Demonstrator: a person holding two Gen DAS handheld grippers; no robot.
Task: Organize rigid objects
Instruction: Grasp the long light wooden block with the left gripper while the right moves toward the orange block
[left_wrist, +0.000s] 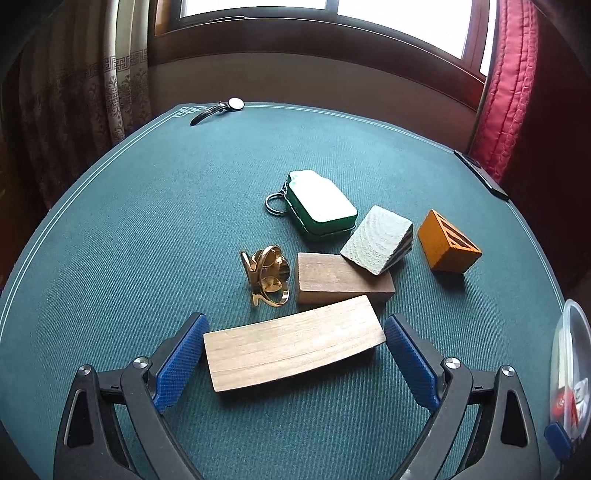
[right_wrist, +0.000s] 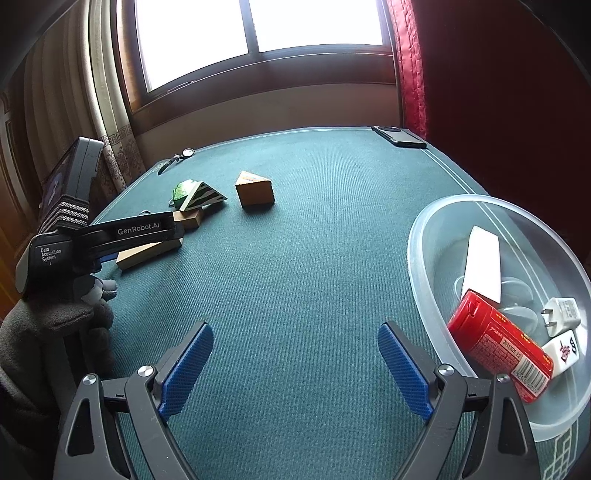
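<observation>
Wide-spread left fingers (left_wrist: 183, 363) flank the wooden plank (left_wrist: 291, 349); only the right view reveals the bowl's red canister (right_wrist: 498, 354).

Left gripper (left_wrist: 293, 356) with jaws spread wide, held by a grey-gloved hand (right_wrist: 92, 295); right gripper (right_wrist: 295, 363) with jaws likewise spread, empty.

On the counter (left_wrist: 147, 221) lie three wooden blocks (left_wrist: 291, 349), one orange block (left_wrist: 447, 242), one green case (left_wrist: 321, 201), one gold clip (left_wrist: 266, 273), one watch (left_wrist: 221, 107), one phone (right_wrist: 399, 136). One bowl (right_wrist: 428, 236) holds four items (right_wrist: 498, 343).
</observation>
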